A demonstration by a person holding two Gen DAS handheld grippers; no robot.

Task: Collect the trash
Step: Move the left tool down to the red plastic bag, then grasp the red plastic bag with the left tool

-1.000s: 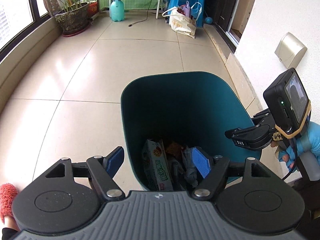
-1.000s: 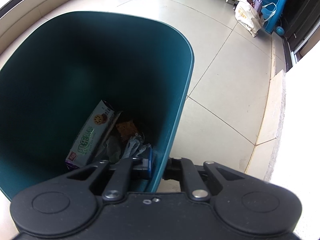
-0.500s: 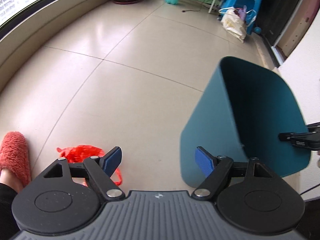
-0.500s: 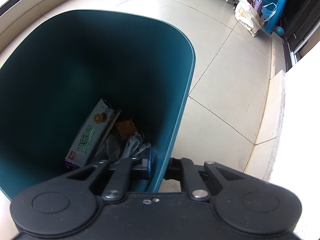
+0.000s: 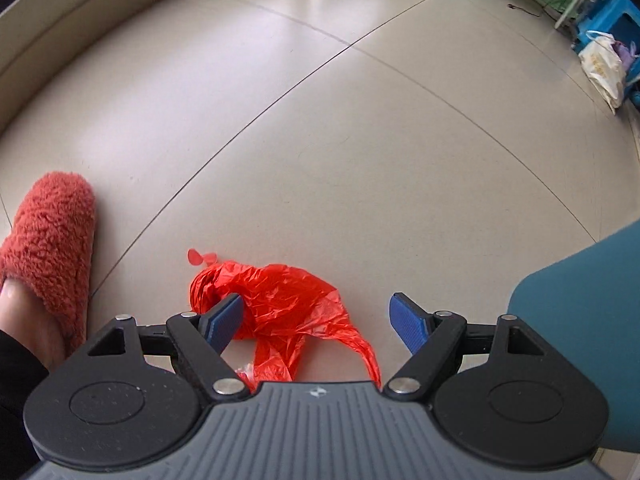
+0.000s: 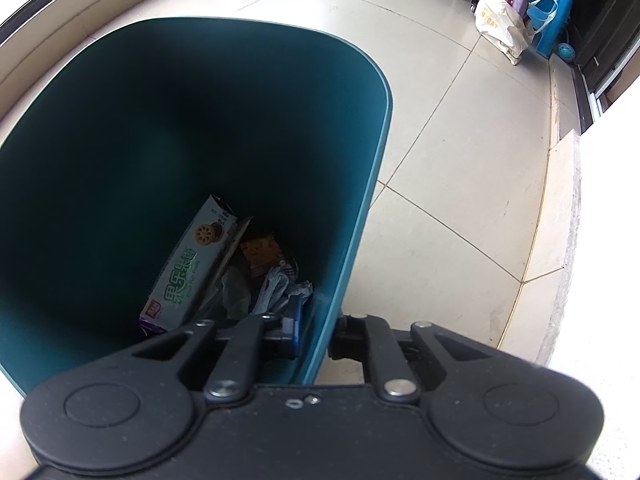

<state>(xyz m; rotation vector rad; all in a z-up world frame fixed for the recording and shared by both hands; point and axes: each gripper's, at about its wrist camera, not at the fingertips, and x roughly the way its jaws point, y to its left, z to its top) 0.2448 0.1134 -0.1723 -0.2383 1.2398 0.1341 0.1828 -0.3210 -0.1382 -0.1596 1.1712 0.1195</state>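
A crumpled red plastic bag [image 5: 280,312] lies on the tiled floor in the left wrist view. My left gripper [image 5: 316,318] is open just above it, with the bag between the fingers, nearer the left fingertip [image 5: 224,318]. The teal trash bin [image 6: 168,152] fills the right wrist view; its outer wall [image 5: 588,292] shows at the right of the left wrist view. My right gripper [image 6: 316,330] is shut on the bin's near rim. Inside the bin lie a green snack box [image 6: 192,276] and several crumpled wrappers [image 6: 276,280].
A foot in a red fluffy slipper [image 5: 48,248] stands left of the bag. A low wall ledge [image 5: 60,28] runs along the far left. A white tote bag [image 6: 502,26] and a blue stool [image 6: 544,0] stand at the far right by a dark doorway.
My left gripper has swung left from over the bin and dropped down to the red bag, which now lies between its open fingers. The right gripper and bin have barely moved.
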